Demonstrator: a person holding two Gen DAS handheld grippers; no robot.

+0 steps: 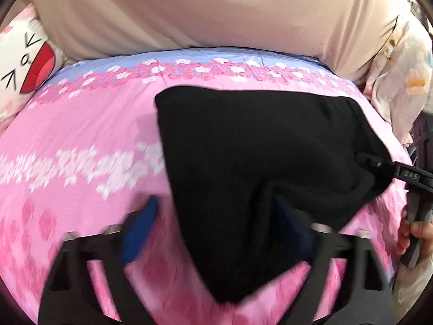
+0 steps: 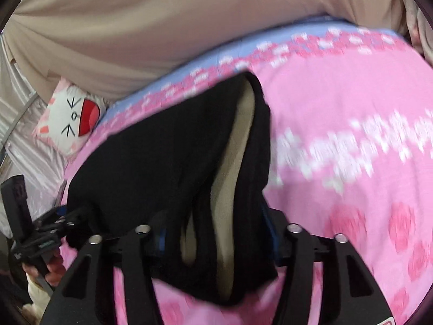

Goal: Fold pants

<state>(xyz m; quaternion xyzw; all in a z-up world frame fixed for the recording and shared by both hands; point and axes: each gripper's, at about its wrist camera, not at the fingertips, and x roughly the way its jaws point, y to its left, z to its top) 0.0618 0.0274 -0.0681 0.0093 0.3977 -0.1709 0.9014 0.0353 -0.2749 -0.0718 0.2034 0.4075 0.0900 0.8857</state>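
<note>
Two grippers on black pants (image 1: 243, 146) lying bunched on the pink floral bed cover (image 1: 81, 124). Left gripper (image 1: 216, 227): jaws spread wide, cloth draped between them, not pinched. Right gripper (image 2: 213, 233): jaws clenched on a thick bundle of pants layers, beige lining (image 2: 232, 168) showing. Fabric looks soft, floppy, fleece-thick, probably light; it'll sag, so best grabbed at edges or waistband. Cat pillow (image 2: 70, 119) well apart.
</note>
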